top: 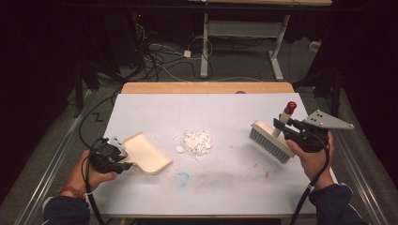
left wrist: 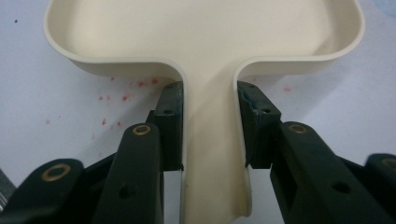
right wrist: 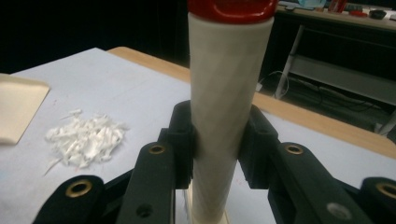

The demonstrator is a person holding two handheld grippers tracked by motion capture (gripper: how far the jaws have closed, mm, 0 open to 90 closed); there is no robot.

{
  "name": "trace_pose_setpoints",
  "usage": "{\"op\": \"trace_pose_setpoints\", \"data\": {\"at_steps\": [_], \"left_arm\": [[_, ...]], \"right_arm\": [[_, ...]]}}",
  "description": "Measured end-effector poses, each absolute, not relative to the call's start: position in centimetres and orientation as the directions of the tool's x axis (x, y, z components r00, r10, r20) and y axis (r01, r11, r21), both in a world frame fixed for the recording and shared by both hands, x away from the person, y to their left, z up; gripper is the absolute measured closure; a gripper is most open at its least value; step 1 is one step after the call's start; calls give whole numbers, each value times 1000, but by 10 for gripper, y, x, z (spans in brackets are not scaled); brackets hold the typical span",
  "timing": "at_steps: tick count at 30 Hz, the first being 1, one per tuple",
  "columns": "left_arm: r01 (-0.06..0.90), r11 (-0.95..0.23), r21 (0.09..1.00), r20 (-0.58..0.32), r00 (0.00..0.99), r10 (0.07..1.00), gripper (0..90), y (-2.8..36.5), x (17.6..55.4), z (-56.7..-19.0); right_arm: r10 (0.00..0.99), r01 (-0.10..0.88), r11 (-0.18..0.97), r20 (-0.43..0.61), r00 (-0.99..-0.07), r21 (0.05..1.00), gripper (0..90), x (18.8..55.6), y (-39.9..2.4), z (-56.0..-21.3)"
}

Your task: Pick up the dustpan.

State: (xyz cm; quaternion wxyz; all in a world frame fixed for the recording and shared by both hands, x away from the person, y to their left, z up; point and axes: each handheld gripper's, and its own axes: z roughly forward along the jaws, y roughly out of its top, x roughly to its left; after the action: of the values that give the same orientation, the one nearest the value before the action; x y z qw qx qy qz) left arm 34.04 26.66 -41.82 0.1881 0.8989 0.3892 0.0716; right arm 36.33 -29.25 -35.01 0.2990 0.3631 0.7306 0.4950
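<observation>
Your left hand-held gripper [top: 123,164] is clamped on the handle of the cream dustpan [top: 146,152]; in the left gripper view the two pads [left wrist: 170,126] press against either side of that narrow handle [left wrist: 210,140], and the pan widens out just beyond the jaws. The dustpan sits toward the left edge of the worktop [top: 225,187], closer to your near edge than the far one, with its open mouth facing the middle of the worktop. It is a shallow, smooth, cream-coloured tray with a raised rim and rounded corners, and its inside looks bare.

Your right hand-held gripper [top: 281,126] is closed around the handle of the brush [top: 270,140], close to the right edge of the worktop. In the right gripper view the pale round handle [right wrist: 229,93] stands upright between the jaws, topped by a red cap [right wrist: 231,7]. The brush has a cream block head with a row of grey bristles pointing down and toward you; you cannot tell whether the bristle tips touch the surface.

Between the two tools, near the middle of the worktop, lies a small heap of white paper shreds [top: 197,142]. It lies just beyond the dustpan's mouth and well apart from the brush. The shreds are short, thin strips, piled loosely, with a few strays at the left of the heap.
</observation>
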Motion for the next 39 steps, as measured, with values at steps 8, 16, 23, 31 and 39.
{"op": "trace_pose_setpoints", "data": {"at_steps": [8, 16, 23, 31, 39], "left_arm": [[650, -672, 356, -10, 721, 693, 630, 260, 347, -417], [630, -704, 327, -18, 749, 662, 631, 254, 350, -417], [622, -720, 309, -13, 759, 651, 630, 244, 351, -421], [596, -749, 289, -13, 785, 620, 630, 232, 358, -416], [576, -770, 275, -20, 804, 595, 630, 226, 361, -416]], "right_arm": [[834, 213, 236, -86, -545, 948, 706, 383, -276, -342], [837, 206, 211, -67, -543, 955, 706, 398, -258, -344], [815, 208, 182, -30, -579, 961, 706, 411, -239, -341], [800, 204, 191, -32, -599, 960, 706, 410, -230, -341], [798, 205, 187, -26, -602, 961, 706, 409, -225, -340]]}}
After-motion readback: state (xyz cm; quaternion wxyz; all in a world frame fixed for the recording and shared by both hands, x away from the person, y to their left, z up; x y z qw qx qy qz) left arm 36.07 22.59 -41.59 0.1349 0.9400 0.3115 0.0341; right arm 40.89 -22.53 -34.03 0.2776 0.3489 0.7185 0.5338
